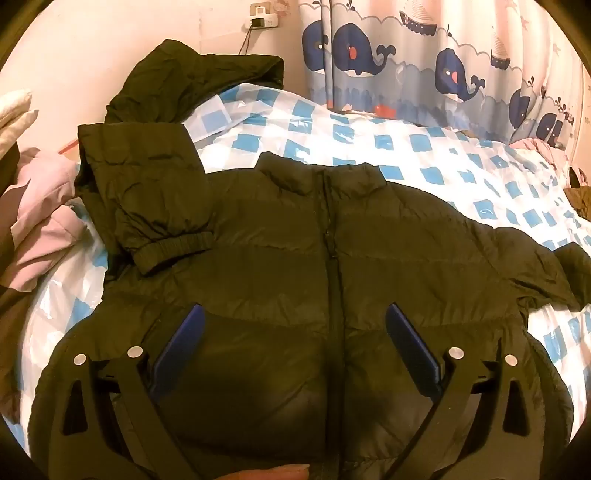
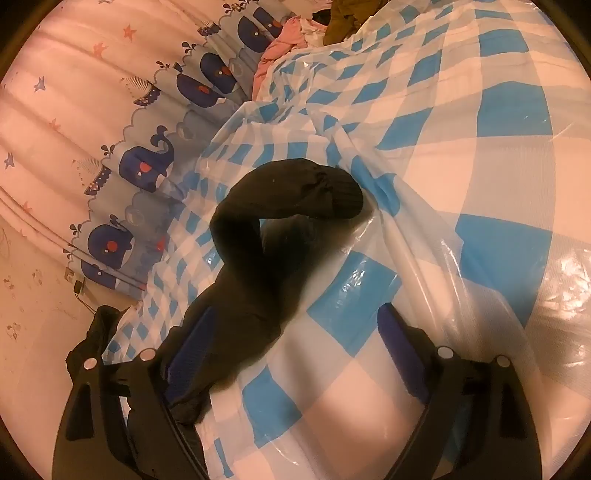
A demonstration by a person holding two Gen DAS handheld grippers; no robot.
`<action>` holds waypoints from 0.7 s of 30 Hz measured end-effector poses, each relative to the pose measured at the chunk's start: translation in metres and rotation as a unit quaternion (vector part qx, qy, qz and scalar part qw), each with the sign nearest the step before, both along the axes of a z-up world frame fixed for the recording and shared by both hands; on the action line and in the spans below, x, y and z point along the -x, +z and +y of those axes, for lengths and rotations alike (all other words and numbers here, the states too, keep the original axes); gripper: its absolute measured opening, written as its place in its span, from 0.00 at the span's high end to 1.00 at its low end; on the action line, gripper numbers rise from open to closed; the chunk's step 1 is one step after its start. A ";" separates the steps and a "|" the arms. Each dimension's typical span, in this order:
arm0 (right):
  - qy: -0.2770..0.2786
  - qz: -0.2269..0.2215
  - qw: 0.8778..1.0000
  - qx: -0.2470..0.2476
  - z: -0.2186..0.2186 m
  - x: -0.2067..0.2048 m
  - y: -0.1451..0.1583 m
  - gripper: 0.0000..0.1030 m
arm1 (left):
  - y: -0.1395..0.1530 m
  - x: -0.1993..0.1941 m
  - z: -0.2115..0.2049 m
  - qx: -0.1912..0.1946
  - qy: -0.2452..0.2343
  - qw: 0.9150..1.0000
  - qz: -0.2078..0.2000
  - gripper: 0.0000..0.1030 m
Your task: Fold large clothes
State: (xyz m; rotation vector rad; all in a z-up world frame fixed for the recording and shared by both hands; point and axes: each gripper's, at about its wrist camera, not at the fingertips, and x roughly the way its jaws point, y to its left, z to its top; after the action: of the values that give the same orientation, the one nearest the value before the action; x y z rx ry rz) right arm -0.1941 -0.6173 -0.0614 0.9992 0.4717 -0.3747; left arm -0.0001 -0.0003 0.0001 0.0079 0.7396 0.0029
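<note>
We are in a home bedroom, probably a child's. We see a bed (image 1: 424,162) covered with a glossy blue-and-white checked sheet, and along its far edge hangs a curtain (image 1: 424,55) printed with navy whales, sailboats and stars. A pink wall (image 1: 110,44) carries a socket with a charger (image 1: 260,20) plugged in. Loose clothes (image 1: 40,221) are heaped at the bed's left edge, and more clothing (image 2: 295,29) lies by the curtain.

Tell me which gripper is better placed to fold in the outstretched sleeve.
Right, probably. The right gripper hangs open over the outstretched sleeve, whose cloth lies between its fingers. The left gripper is open over the jacket body, near the zipper.
</note>
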 end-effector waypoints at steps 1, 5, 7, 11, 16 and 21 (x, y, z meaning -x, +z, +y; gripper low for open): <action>0.000 0.000 1.000 0.001 0.000 0.000 0.000 0.16 | 0.000 0.000 0.000 0.000 0.000 1.000 0.001 0.08; 0.000 0.000 1.000 0.001 0.000 0.000 0.000 0.15 | 0.000 0.001 -0.001 0.002 0.000 1.000 0.000 0.08; 0.000 0.001 1.000 0.002 0.000 0.000 0.001 0.15 | 0.001 0.003 -0.002 0.003 0.000 1.000 0.000 0.08; 0.003 0.013 1.000 0.014 0.006 -0.005 -0.002 0.14 | -0.006 -0.003 0.001 0.005 -0.001 1.000 0.006 0.08; 0.012 0.000 1.000 0.005 0.004 -0.008 -0.002 0.10 | -0.012 -0.001 0.003 0.005 0.002 1.000 0.008 0.08; 0.017 -0.012 1.000 -0.008 -0.002 -0.007 0.000 0.07 | -0.019 -0.004 0.003 0.010 0.007 1.000 0.020 0.08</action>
State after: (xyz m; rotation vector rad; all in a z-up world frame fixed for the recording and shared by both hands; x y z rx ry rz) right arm -0.1871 -0.6189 -0.0613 1.0086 0.4686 -0.3290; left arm 0.0042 0.0024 -0.0185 -0.0162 0.7791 0.0086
